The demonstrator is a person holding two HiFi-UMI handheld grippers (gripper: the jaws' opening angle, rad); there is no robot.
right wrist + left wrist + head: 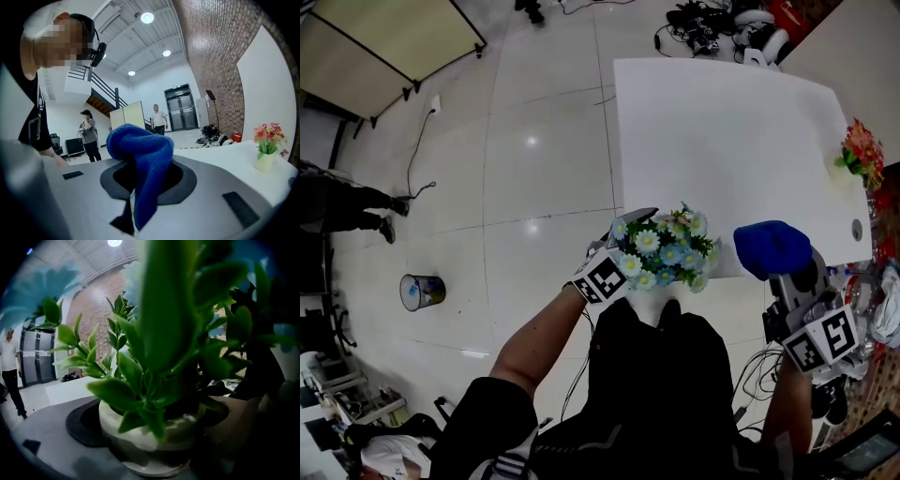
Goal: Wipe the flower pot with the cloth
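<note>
Your left tongs (617,264) pinched the flower pot (150,441) round its pale body, lower centre of the head view, just off the counter (731,141). It looked light, rigid, slick and top-heavy. Your right tongs (783,272) clamped the soft, limp cloth (772,247).

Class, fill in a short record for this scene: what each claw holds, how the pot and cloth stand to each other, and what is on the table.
Left claw: shut on the pot, which carries blue and white flowers
Right claw: shut on the blue cloth
Pot and cloth: apart, side by side, held up by the table's near edge
Table: white; a small vase of red flowers stands near its right edge
Wiping: not yet begun
</note>
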